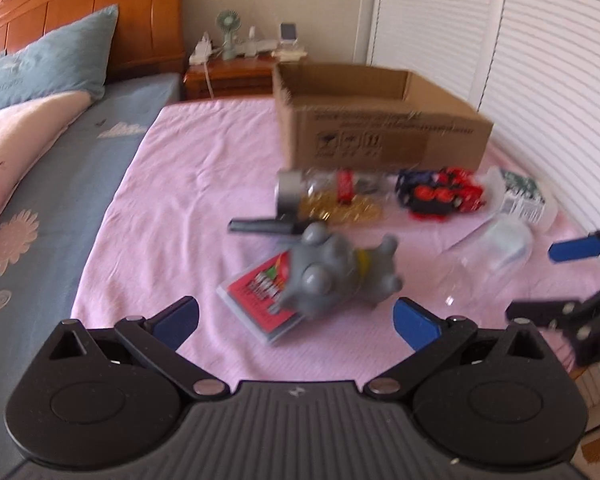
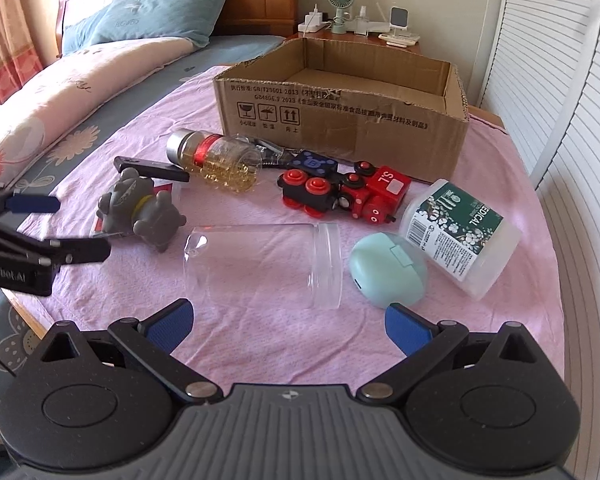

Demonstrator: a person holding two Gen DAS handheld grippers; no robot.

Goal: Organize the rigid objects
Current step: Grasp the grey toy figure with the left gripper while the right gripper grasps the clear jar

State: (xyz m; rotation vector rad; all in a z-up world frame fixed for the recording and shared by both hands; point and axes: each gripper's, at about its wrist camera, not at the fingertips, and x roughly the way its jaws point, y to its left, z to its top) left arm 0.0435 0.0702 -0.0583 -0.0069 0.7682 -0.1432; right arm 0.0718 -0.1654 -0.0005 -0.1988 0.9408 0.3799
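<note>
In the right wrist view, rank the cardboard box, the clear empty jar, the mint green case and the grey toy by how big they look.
1. Cardboard box
2. Clear empty jar
3. Grey toy and mint green case look alike; not ranking them.

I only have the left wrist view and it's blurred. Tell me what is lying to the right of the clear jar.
Observer: A mint green case lies right beside the mouth of the clear jar, on the pink cloth.
Operator: Give me what's in the cardboard box.
Observer: The cardboard box is open on top, and the part of its floor that shows in the right wrist view is bare.
Operator: Report the state of the right gripper.
Observer: The right gripper has its jaws open wide and holds nothing; the jar lies just ahead of it.
</note>
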